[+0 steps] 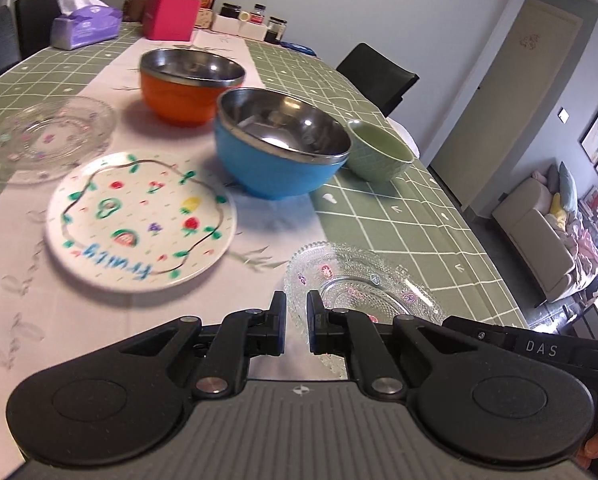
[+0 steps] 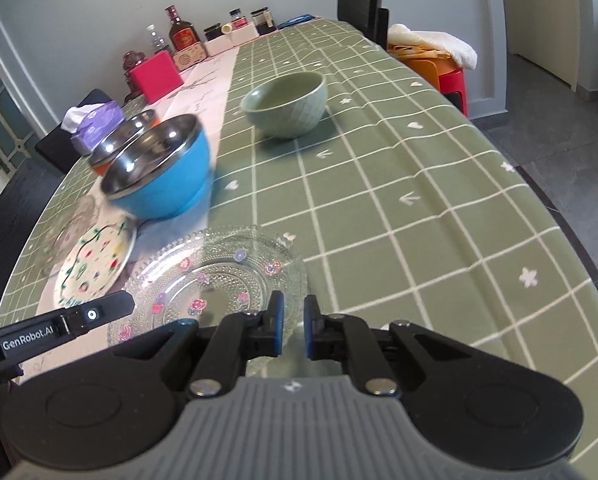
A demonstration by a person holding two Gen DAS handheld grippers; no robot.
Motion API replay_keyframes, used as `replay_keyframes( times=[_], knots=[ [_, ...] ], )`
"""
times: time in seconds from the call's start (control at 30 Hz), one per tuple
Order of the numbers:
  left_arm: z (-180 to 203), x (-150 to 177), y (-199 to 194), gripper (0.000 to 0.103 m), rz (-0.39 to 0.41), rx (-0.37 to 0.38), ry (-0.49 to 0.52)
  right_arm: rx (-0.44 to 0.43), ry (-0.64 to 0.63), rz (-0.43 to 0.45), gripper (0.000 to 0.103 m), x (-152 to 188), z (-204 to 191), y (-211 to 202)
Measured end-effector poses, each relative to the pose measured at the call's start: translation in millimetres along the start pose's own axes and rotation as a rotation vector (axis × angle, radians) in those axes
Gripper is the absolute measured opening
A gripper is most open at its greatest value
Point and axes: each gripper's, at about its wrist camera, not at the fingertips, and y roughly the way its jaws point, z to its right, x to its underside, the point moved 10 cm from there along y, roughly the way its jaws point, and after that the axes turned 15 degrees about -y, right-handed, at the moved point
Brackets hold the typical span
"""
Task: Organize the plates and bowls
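At the near edge of the table, the glass plate point(image 1: 363, 280) point(image 2: 219, 264) is sitting over the seam between the green check cloth point(image 1: 399, 220) and the pale runner. Whether it is resting on the table or hanging just clear of it cannot be told. The left gripper point(image 1: 297, 320) is pinching its left rim, with the jaws nearly pressed together on the thin edge. The right gripper point(image 2: 293, 320) is pinching the rim on the other side in the same way.

This plate is looking stiff, brittle and fairly light. It is pressed glass, beaded all over, with a scalloped rim and small coloured flowers. The beading is probably giving the pads some bite, but glass is slick, so one pinch would likely let it swing. Two holds on opposite rims are suiting it better. It is wanting a level carry and a soft landing, since glass on glass chips easily.

A second glass plate point(image 1: 47, 136) of the same pattern is lying further back on the left, and it is looking like the natural partner for a stack. A glazed white plate point(image 1: 139, 216) painted with fruit is lying between the two. The blue bowl point(image 1: 279, 144) and orange bowl point(image 1: 187, 84) are showing steel linings and looking tough and nestable. The green bowl point(image 1: 379, 152) is appearing ceramic, with a quilted outside.
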Motion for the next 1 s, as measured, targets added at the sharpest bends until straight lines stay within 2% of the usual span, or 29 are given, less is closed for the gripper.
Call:
replay_keyframes(
  times=[0.4,1.0],
  knots=[
    [-56.5,13.4,-50.1,0.011,0.037,-0.057,-0.111,-0.097,-0.054,-0.025,0.007,23.8,-58.6,-6.0],
    [-126.2,14.5,-88.6,0.011,0.082,-0.172,-0.211,-0.236,-0.139,-0.063,0.006,40.4,-133.6,-3.7]
  ],
)
